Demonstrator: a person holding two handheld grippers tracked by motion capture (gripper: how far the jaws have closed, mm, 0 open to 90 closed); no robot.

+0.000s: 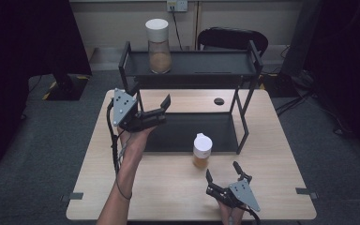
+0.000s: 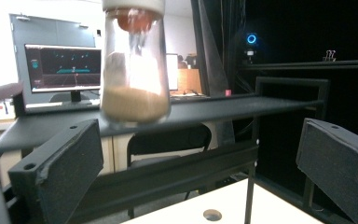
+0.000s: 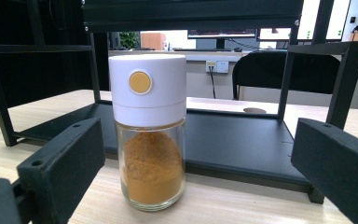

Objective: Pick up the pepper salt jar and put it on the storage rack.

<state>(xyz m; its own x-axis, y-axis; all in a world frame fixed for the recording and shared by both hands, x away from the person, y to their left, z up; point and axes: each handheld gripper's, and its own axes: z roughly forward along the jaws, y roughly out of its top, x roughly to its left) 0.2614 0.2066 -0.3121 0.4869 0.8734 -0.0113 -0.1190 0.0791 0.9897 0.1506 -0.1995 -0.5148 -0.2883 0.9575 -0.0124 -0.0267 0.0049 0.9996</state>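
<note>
The right hand-held gripper (image 1: 222, 176) is being held low over the counter (image 1: 98, 178) with jaws spread wide and empty; the small spice jar (image 1: 202, 151) with white cap and orange powder is standing just ahead of it, touching neither jaw. The left hand-held gripper (image 1: 164, 108), jaws likewise wide apart, is being raised near the black two-tier rack (image 1: 243, 117), whose upper shelf is carrying a taller jar (image 1: 158, 45). A chair (image 1: 232, 37) is seen behind.
</note>
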